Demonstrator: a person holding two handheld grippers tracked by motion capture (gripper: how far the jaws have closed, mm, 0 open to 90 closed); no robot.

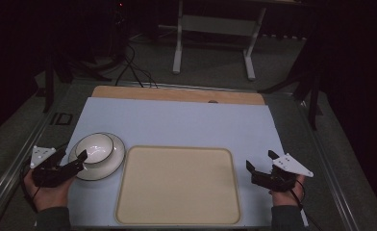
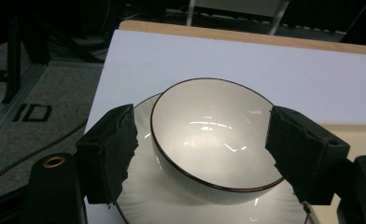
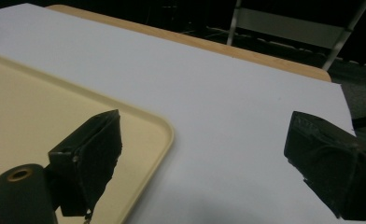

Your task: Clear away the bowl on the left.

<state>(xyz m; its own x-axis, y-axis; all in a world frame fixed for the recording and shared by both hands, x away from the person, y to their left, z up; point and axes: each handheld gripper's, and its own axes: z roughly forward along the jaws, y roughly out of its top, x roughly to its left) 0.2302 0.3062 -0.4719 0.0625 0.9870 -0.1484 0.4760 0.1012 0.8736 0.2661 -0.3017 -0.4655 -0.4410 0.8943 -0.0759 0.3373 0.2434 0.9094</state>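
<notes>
The left gripper (image 1: 73, 156) is straddling the bowl (image 1: 94, 147) at nine o'clock, jaws spread; closing likely follows; the right gripper (image 1: 261, 161) is idling, jaws parted.

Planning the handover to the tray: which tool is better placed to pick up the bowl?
Left. The left tool is open with the bowl between its jaws; the right tool sits across the tray.

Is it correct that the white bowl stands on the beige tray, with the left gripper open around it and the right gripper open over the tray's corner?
Not quite. The white bowl stands on a white plate, beside the beige tray, as the high view shows. The rest holds: the left gripper is open around the bowl, and the right gripper is open over the tray's corner.
</notes>
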